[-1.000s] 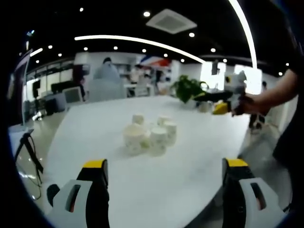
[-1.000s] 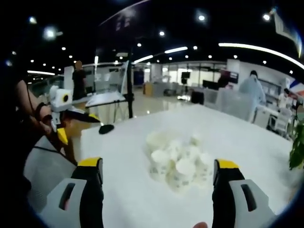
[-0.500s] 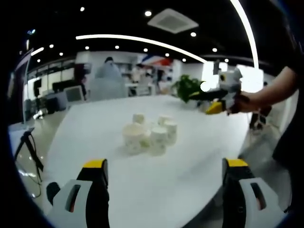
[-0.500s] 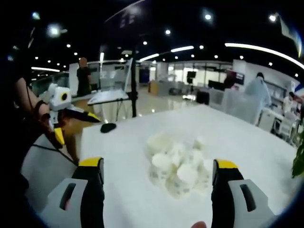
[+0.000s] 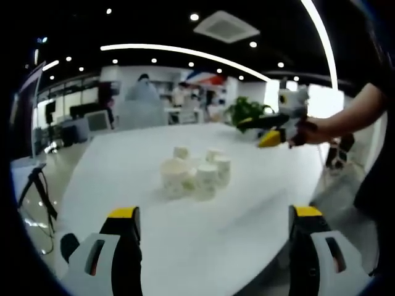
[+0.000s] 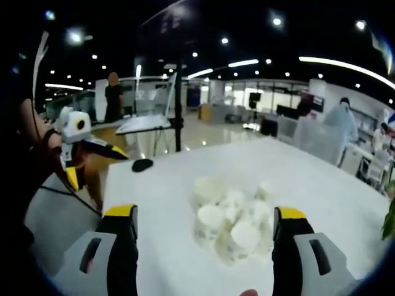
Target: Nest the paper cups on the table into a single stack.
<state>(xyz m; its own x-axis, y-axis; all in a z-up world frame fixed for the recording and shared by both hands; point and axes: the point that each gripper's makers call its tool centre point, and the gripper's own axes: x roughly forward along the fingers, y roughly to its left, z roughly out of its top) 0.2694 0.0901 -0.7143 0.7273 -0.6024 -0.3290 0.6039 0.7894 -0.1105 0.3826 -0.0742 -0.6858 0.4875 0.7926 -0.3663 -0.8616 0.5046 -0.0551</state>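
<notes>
Smooth white table (image 5: pixel 247 203) bears clustered paper cups (image 5: pixel 194 176); grippers apart.

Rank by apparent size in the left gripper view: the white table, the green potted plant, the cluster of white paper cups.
1. White table, by far the largest.
2. Cluster of white paper cups.
3. Green potted plant, though it stands farther away, so its true size is unsure.

**Paper cups clustered on the desk**

Several white paper cups (image 5: pixel 192 174) with a faint printed pattern are gathered in a tight cluster near the middle of the white desk (image 5: pixel 142 216). They are seen upright and unstacked, some touching; in the right gripper view the cluster (image 6: pixel 231 225) is blurred.
</notes>
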